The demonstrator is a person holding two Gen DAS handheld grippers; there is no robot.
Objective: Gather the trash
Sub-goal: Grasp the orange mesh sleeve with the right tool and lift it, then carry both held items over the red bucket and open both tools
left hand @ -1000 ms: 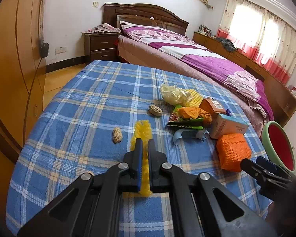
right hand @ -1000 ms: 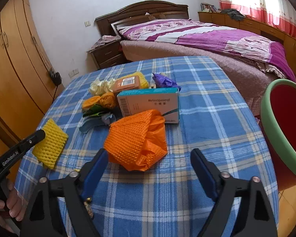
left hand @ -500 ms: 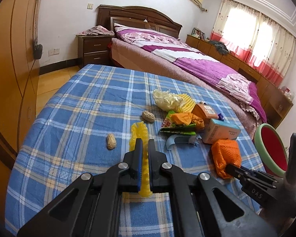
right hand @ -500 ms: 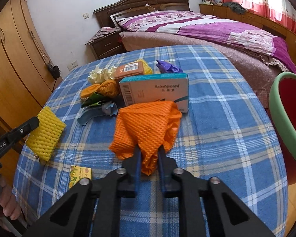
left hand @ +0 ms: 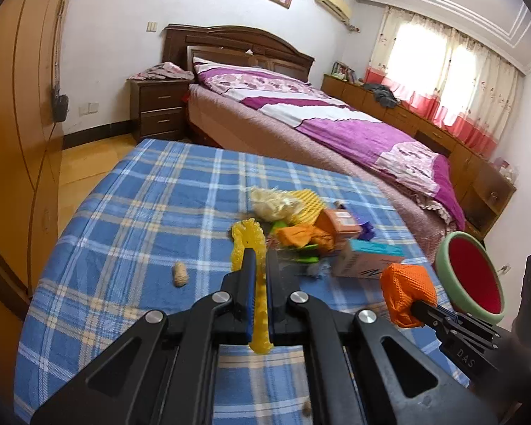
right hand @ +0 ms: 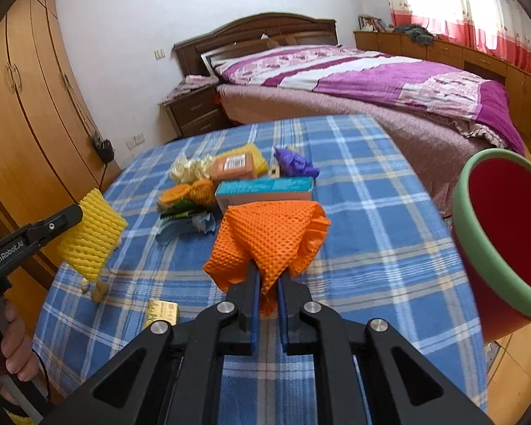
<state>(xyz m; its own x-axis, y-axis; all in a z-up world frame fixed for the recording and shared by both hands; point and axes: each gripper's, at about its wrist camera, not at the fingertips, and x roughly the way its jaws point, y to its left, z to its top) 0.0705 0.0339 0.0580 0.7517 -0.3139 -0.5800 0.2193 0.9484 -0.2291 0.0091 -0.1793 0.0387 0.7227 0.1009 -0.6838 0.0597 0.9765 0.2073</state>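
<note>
Trash lay in a heap (right hand: 226,184) on the blue plaid tablecloth (right hand: 371,212), with two pieces already lifted clear of it. At far left, a hand (right hand: 10,350) gripped the handle of the left gripper (left hand: 260,265), whose jaws were closed on a yellow foam net (right hand: 92,230); seen edge-on from the left wrist, the net ran upright between the pads. Below it on the cloth lay a peanut (left hand: 180,274) and, nearer the table edge, a small yellow-green packet (right hand: 161,313). Centre: the heap comprised a pale crumpled wrapper (right hand: 189,170), orange peel (right hand: 191,191), a green wrapper (right hand: 180,209), an orange carton (right hand: 233,166) lying on another yellow net, a purple bag (right hand: 295,163) and a teal-and-white medicine box (right hand: 265,191). In front of the box, the right gripper (right hand: 267,283) was clamped on an orange foam net (right hand: 269,237), held off the cloth. At right, beyond the table edge, stood a bin (right hand: 492,262) with a green rim and red interior, its mouth tilted toward the table. Behind, a bed (right hand: 371,81) with purple bedding filled the background.
</note>
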